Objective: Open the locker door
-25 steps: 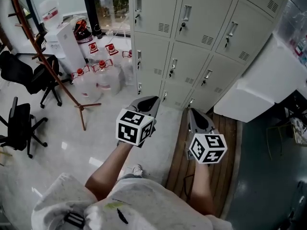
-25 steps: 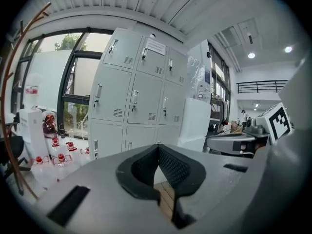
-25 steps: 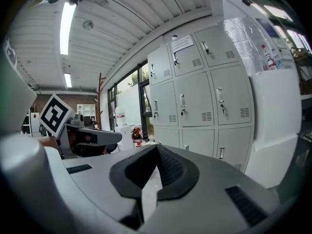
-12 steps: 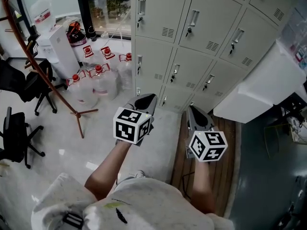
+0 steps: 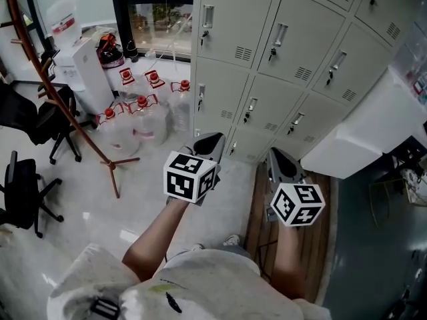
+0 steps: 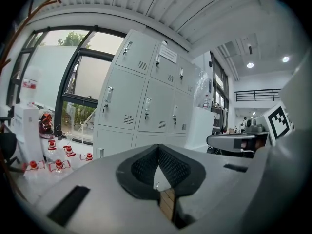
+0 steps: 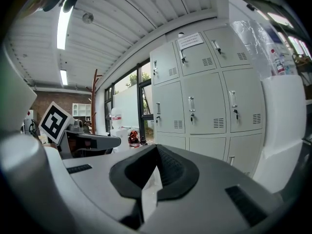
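Lockers (image 5: 293, 42) loom closer, top row cut off at edge

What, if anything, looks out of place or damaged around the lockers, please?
Nothing stands out. The locker doors in view all sit shut, and the red-capped water jugs stand upright on the floor beside them, no spill visible.

A: Lockers (image 5: 293, 39): painted sheet metal is seen, light grey, matt, smooth. Floor (image 5: 87, 205): pale, glossy, reflections noted.
B: Confirmed. Plank strip (image 5: 259, 199) is read as wood, matt. Jugs (image 5: 150, 122): clear plastic, red caps.
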